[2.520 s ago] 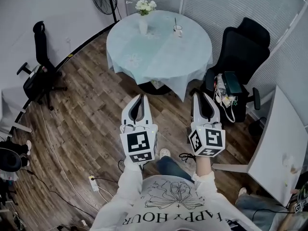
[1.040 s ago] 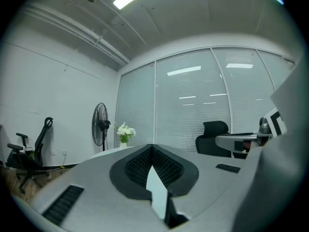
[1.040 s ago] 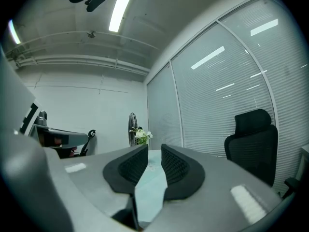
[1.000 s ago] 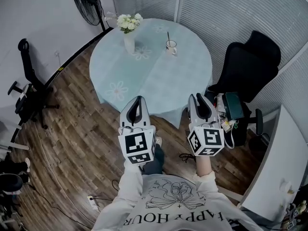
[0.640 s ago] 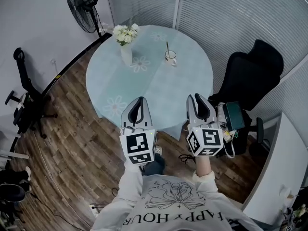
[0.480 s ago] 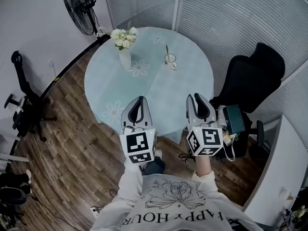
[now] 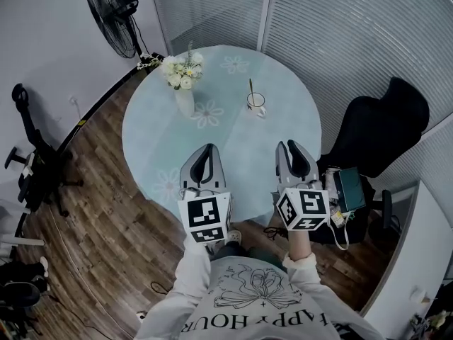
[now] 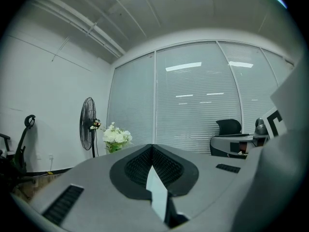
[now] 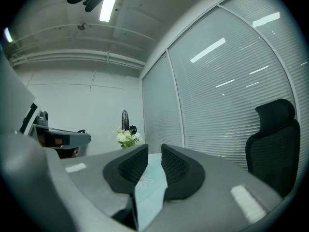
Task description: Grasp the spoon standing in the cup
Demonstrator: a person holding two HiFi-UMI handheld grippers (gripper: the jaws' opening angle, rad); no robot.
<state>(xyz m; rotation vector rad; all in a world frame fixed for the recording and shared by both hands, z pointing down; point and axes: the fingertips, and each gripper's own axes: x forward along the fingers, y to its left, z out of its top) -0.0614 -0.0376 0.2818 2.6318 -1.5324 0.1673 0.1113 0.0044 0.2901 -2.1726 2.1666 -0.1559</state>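
Observation:
A white cup [image 7: 257,105] stands on the far right part of the round table [image 7: 156,129], which has a pale blue cloth. A spoon [image 7: 250,88] stands upright in the cup. Both grippers hover over the table's near edge, well short of the cup. My left gripper [image 7: 207,148] has its fingertips touching, with nothing between them [image 8: 153,146]. My right gripper [image 7: 291,146] shows a narrow gap between its jaws, nothing in it [image 9: 154,149]. Neither gripper view shows the cup.
A white vase of flowers [image 7: 182,83] stands on the table's left part, seen also as flowers [image 9: 126,137]. A black office chair [image 7: 386,122] with a bag [image 7: 348,190] stands right of the table. A fan [image 7: 106,9], another chair [image 7: 28,154] and a white desk [image 7: 403,261] ring the room.
The person has stepped up to the table: it fills more of the head view, and both grippers now hang over its near edge. Both jaws stand as before.

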